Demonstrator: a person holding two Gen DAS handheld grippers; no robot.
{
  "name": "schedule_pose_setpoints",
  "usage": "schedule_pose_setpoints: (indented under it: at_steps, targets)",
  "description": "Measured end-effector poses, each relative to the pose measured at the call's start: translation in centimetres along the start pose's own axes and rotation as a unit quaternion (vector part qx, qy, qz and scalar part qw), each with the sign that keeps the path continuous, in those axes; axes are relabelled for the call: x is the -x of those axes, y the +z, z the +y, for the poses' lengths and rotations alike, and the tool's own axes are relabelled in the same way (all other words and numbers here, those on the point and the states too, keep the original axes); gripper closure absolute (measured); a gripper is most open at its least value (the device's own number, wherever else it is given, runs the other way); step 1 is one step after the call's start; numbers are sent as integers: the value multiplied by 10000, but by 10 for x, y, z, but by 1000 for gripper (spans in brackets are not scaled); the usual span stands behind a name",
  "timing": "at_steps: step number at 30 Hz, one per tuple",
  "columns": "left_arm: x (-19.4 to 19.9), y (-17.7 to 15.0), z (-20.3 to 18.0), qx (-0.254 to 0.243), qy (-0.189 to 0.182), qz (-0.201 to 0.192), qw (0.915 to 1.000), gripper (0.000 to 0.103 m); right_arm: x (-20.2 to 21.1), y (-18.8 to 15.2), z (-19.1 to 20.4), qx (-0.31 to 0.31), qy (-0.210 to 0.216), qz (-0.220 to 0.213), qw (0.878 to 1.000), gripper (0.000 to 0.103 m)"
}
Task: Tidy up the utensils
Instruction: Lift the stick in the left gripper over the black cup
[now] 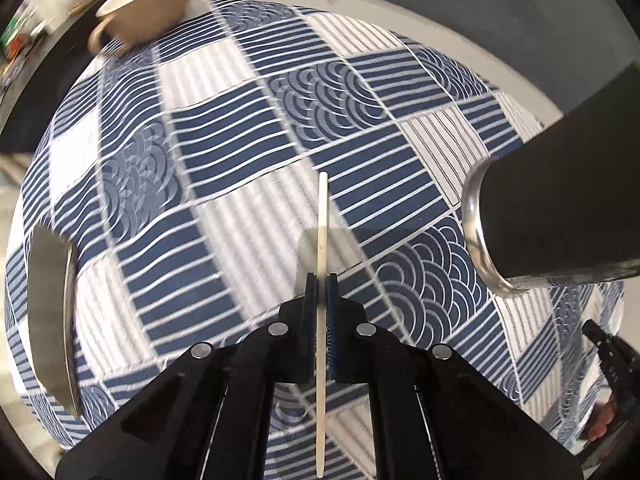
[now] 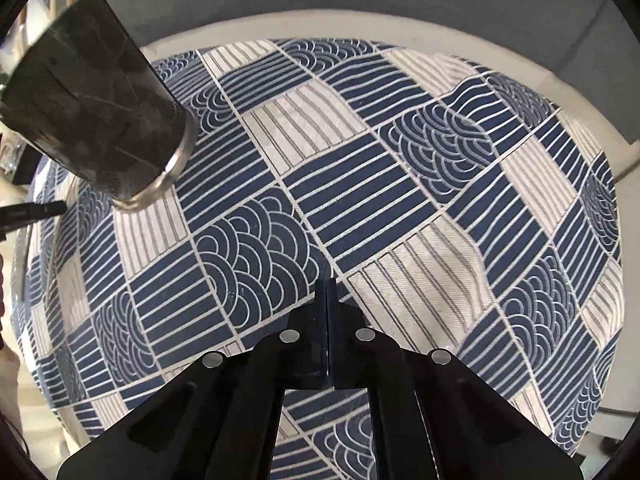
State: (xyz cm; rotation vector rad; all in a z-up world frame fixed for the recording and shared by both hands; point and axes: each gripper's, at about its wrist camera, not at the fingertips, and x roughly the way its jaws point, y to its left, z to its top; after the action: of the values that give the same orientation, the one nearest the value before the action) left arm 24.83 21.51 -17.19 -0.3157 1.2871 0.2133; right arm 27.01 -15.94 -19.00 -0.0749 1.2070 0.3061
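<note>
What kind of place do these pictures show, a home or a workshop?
Most likely a home dining or kitchen table. A blue and white patterned tablecloth covers it, and on it are a beige cup, a dark mesh utensil holder and a knife.

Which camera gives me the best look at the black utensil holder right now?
The right wrist view: the black utensil holder shows nearly whole, from silver base rim up its side, standing on the tablecloth. The left wrist view crops it at the right edge.

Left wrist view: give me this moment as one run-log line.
left gripper: shut on white utensil | right gripper: shut, empty | black holder: upright on tablecloth | knife: lying at left
</note>
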Motion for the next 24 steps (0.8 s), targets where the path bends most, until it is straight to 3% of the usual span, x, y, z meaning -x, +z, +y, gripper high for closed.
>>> schedule_pose_setpoints:
  at_steps: [7, 14, 19, 24]
  targets:
    - [61, -6, 12, 178, 16, -539, 9984, 98, 59, 16, -8, 7, 167, -594, 9981, 103]
    - [141, 23, -3, -37, -49, -1382, 9904, 98, 114, 64, 6, 167, 383, -1413, 9891, 103]
    - [187, 44, -25, -239, -216, -1964, 9800, 98, 148, 90, 23, 324, 559, -1867, 9803, 103]
    - [221, 56, -58, -681, -717, -2602, 9605, 98, 176, 109, 39, 413, 882, -2326, 9677, 103]
